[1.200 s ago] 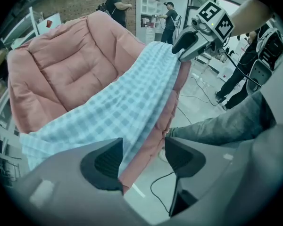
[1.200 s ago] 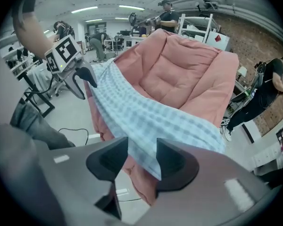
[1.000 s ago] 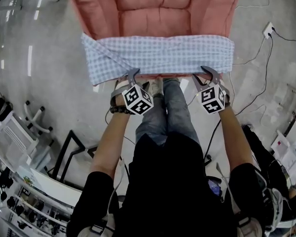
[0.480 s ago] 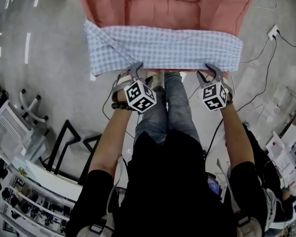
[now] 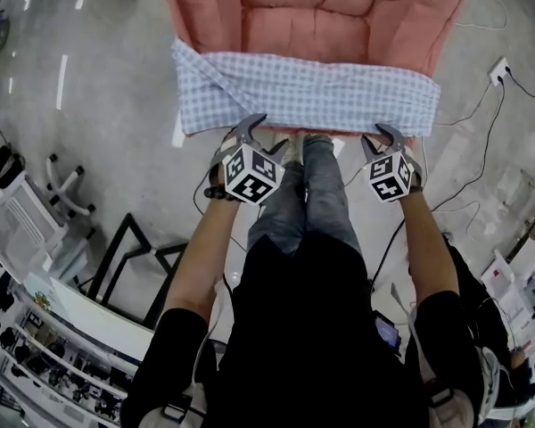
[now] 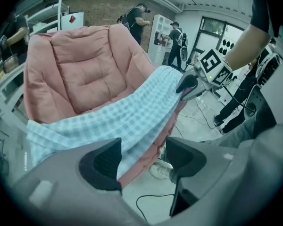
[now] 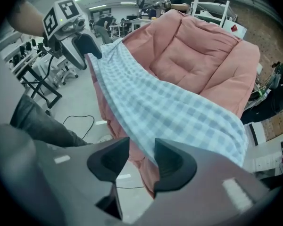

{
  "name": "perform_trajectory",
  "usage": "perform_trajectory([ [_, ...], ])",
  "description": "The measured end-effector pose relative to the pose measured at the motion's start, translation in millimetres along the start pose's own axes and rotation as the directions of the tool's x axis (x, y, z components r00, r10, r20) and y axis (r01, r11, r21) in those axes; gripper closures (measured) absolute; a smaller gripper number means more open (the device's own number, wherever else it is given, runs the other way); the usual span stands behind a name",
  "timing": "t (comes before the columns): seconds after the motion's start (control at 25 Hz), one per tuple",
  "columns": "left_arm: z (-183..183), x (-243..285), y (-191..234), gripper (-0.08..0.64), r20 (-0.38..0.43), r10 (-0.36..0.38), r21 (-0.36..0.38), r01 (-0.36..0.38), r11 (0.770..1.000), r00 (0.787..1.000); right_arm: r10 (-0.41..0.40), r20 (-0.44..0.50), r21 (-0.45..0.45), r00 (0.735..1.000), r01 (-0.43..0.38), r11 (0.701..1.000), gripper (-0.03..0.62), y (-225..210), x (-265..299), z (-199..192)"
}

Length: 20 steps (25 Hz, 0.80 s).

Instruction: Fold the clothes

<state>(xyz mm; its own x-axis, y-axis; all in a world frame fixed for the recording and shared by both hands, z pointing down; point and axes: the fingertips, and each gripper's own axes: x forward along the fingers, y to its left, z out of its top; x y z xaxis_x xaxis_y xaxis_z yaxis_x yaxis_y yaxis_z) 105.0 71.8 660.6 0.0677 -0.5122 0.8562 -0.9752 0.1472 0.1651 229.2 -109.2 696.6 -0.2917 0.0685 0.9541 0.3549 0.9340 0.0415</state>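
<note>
Cloth [image 5: 308, 92], blue check, lay as a long band across the front lip of the pink chair [image 5: 339, 12]. Its long axis ran side to side, square to the way both grippers pointed. Its left end hung off the chair's corner over the floor [image 5: 98, 105]; its right end stopped near the other corner.

Left gripper [image 6: 141, 157] had its jaws spread wide with nothing pinched. In its own view the gap showed the cloth's near hem and the chair's front lying beyond the jaws, not between them. Right gripper [image 7: 141, 164] had its jaws parted too, more narrowly, and also gripped nothing. The hem passed just behind one jaw, and whether fabric brushed it could not be told.

In the head view both grippers stood at the near hem, pointing steeply down, well apart along the band. The right one sat close to the cloth's right end. The left one sat further in from the left end, so a good stretch of loose cloth lay outside it.

The next fold, by my judgement, turned on that hem lying just ahead of and under both sets of jaws. Each hand had its own stretch to take and neither needed to cross. The jaws would have to go forward onto the hem before closing. The overhanging left end looked likeliest to sag or trail once lifted.
</note>
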Motion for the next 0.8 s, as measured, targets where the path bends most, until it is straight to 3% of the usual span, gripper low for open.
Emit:
perform_trajectory([
  [0.2,15,-19,13,0.255,-0.017,0.034,-0.004,-0.034,0.999,0.999,0.035,0.079,0.022,0.996,-0.037,0.999,0.420,4,-26,39],
  [0.36,31,-46,28,0.255,-0.011,0.068,-0.059,-0.068,0.996,0.998,0.076,0.172,0.011,0.982,-0.079,0.997,0.420,5,-54,87],
  [0.56,44,-87,80,0.276,-0.013,0.145,-0.112,-0.145,0.983,0.989,0.137,0.250,-0.058,0.958,-0.127,0.990,0.420,-10,-57,161],
  [0.64,47,-102,105,0.334,-0.016,0.169,-0.118,-0.170,0.978,0.985,0.162,0.275,-0.073,0.948,-0.147,0.986,0.422,-20,-56,192],
  [0.8,53,-124,145,0.354,-0.033,0.200,-0.132,-0.202,0.970,0.979,0.231,0.327,-0.122,0.916,-0.202,0.972,0.447,-32,-61,256],
])
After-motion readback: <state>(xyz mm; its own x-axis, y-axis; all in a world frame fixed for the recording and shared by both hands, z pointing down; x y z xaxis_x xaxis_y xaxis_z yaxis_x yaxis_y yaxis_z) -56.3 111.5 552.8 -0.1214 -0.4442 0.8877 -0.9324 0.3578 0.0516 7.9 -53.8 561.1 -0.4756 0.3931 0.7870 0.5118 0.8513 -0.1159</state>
